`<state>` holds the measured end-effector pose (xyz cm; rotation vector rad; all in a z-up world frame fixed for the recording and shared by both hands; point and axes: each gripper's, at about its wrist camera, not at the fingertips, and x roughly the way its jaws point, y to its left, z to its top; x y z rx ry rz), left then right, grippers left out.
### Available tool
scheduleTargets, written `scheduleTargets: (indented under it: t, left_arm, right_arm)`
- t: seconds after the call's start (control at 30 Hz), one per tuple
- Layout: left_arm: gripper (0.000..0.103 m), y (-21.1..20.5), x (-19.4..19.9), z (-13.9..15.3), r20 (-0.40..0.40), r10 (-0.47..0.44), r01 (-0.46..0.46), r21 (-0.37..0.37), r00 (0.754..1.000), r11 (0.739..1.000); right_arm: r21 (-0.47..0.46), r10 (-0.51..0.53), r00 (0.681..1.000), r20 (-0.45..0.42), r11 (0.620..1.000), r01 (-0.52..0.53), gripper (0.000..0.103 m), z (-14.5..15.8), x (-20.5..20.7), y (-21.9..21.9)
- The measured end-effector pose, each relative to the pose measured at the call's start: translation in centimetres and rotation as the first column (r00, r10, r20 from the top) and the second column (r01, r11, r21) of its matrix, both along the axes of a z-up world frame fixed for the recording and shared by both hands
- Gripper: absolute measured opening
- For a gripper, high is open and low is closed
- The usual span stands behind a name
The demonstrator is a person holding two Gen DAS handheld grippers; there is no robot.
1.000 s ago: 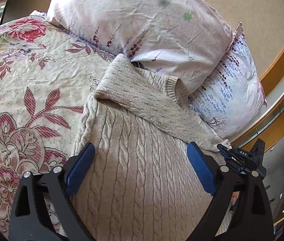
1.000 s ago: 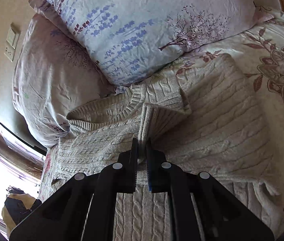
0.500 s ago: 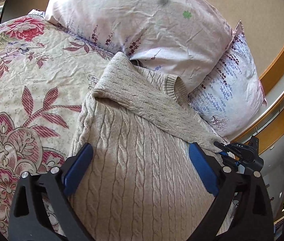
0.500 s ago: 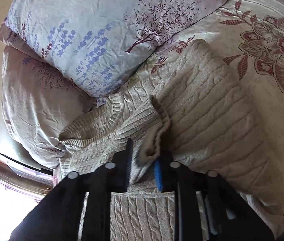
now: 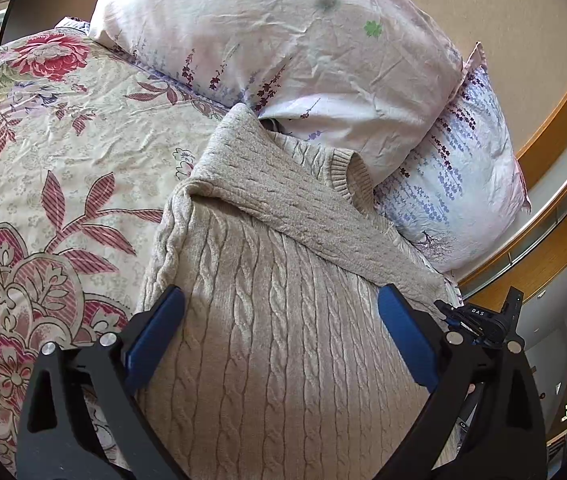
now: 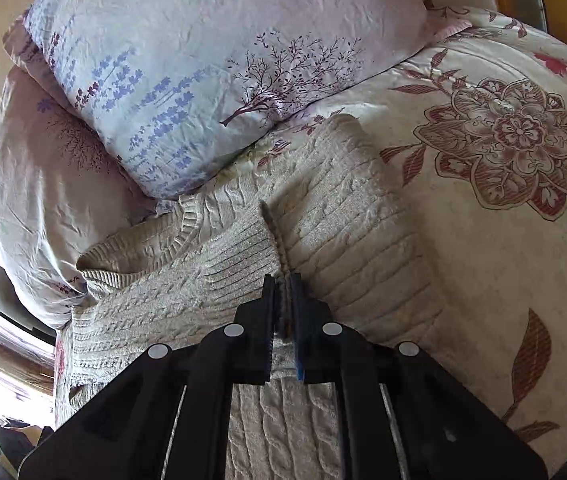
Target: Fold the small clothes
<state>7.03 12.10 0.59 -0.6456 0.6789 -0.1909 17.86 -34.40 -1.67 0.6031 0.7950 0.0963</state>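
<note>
Left hand-held gripper (image 5: 279, 336) black, blue pads, silver screws, right hand-held gripper (image 6: 283, 292) likewise

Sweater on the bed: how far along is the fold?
One sleeve already lies folded across the sweater. The right gripper is shut on the other sleeve's edge, carrying it over. The left gripper hovers open above the body. Bottom half remains unfolded.

Left gripper (image 5: 279, 340): holding its two blue pads (image 5: 155, 336) wide apart, tilting a little downward, pressing on nothing. Right gripper (image 6: 283, 292): squeezing its jaws tight on the sleeve cuff (image 6: 279, 248) of the sweater, pointing downward too. Seen from the left, right gripper (image 5: 479, 322) peeking in just past the left one's pad.
</note>
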Motion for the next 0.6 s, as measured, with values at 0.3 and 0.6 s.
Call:
scheduleTargets:
  t: [0.3, 0.6]
  left_arm:
    - [0.098, 0.0, 0.0, -0.1, -0.001, -0.003, 0.003, 0.002, 1.000, 1.000]
    - [0.098, 0.0, 0.1, -0.1, -0.001, -0.003, 0.003, 0.002, 1.000, 1.000]
  right_arm:
    - [0.135, -0.029, 1.000, 0.003, 0.990, 0.028, 0.010, -0.2, -0.9, -2.2]
    - [0.121, 0.099, 0.995, -0.009, 0.988, -0.098, 0.009, -0.7, 1.1, 1.0]
